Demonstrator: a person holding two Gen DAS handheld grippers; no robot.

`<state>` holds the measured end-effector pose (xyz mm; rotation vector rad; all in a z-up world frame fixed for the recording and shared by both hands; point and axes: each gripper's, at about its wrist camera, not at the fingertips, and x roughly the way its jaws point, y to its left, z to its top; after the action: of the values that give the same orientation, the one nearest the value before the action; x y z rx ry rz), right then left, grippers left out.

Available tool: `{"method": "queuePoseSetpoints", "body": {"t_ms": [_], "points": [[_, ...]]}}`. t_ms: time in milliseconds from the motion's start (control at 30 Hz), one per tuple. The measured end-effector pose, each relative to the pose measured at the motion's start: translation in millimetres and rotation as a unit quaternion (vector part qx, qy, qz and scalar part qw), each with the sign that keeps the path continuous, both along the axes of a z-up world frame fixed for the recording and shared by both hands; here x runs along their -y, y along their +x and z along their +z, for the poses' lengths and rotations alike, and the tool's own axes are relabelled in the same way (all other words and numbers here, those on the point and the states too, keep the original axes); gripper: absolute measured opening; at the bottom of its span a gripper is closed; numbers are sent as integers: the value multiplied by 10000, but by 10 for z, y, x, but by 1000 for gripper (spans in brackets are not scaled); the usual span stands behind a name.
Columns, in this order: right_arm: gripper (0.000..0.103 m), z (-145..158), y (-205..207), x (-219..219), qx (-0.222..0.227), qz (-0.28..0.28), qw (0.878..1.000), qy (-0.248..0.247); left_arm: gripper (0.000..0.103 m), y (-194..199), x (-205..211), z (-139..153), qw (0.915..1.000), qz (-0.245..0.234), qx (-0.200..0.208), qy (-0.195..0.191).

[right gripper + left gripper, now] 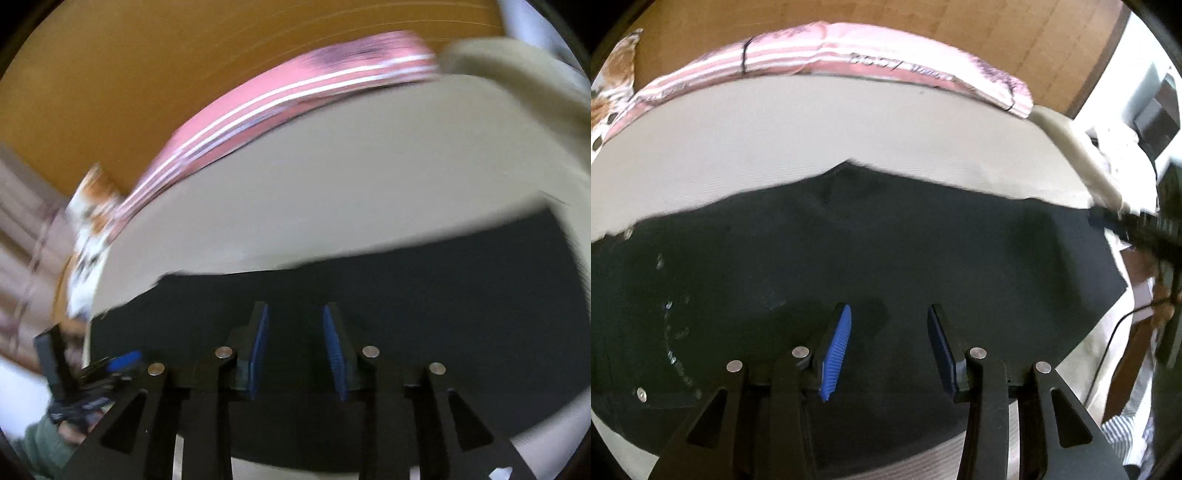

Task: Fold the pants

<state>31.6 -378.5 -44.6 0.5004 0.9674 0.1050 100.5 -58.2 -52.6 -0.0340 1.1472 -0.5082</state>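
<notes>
Your left gripper (888, 325) and right gripper (295, 325) hover, jaws apart and empty, over the black pants (849, 251) on the beige mattress (775, 147). Only the left view shows metal buttons (641, 394); wooden floor (849, 18) beyond.

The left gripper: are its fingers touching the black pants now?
Cannot tell. In the left wrist view the left gripper is open over the black pants, nothing between its fingers, but looking along them shows neither contact nor gap.
</notes>
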Motion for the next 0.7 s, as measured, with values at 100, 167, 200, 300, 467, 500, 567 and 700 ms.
{"method": "queuePoseSetpoints", "body": {"t_ms": [100, 167, 200, 300, 467, 500, 567, 700], "points": [[33, -3, 531, -606, -48, 950, 9954, 106, 44, -29, -85, -169, 9998, -2, -173, 35], [43, -50, 845, -964, -166, 1497, 9885, 169, 44, -75, -105, -160, 9999, -44, -62, -78], [50, -79, 996, -1134, -218, 1724, 9846, 174, 44, -86, -103, -168, 9999, -71, -99, -104], [50, -198, 1345, -1533, -407, 2253, 9732, 196, 44, -104, -216, -193, 9992, -82, -212, -320], [52, -479, 1664, -1920, -839, 2737, 9581, 69, 44, -187, -335, -225, 9976, -125, -290, -622], [50, -534, 1700, -1965, -933, 2820, 9548, 72, 44, -194, -351, -231, 9972, -125, -311, -666], [22, -569, 1718, -2007, -970, 2951, 9504, 187, 44, -192, -361, -242, 9967, -135, -345, -718], [8, -384, 1781, -1972, -505, 2809, 9583, 172, 44, -141, -310, -261, 9967, -152, -342, -718]]}}
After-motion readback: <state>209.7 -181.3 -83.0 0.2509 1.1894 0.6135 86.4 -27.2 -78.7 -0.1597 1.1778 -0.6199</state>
